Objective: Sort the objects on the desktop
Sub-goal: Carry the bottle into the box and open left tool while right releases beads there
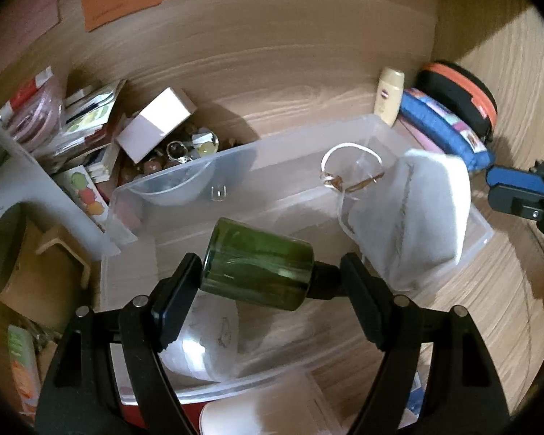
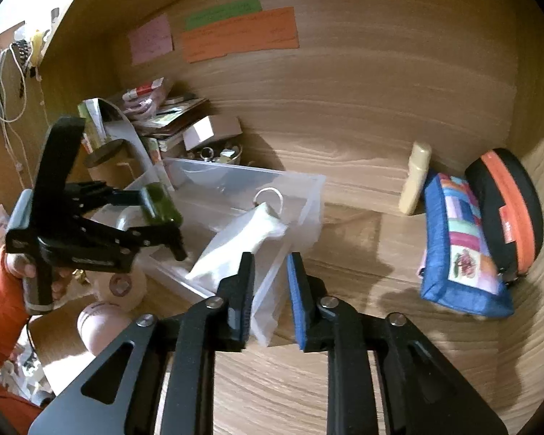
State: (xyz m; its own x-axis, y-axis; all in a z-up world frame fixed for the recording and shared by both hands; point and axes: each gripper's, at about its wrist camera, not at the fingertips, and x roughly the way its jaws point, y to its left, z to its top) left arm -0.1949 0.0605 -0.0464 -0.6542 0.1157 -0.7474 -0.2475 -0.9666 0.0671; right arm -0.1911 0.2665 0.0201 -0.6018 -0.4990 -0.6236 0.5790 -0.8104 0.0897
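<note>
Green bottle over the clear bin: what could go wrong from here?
1. The left gripper clamps the green bottle end to end, base on one pad and cap on the other; it might pivot or slip out.
2. The white pouch leans over the clear bin's wall, the right gripper open around it; it may slide out onto the desk.

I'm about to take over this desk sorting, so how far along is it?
Partly done. A white pouch leans in the clear plastic bin; the right gripper, open, stands just before it. In hand: the left gripper holds a green bottle above the bin. Left: the cream bottle, patchwork pouch and orange-and-black case are outside.
</note>
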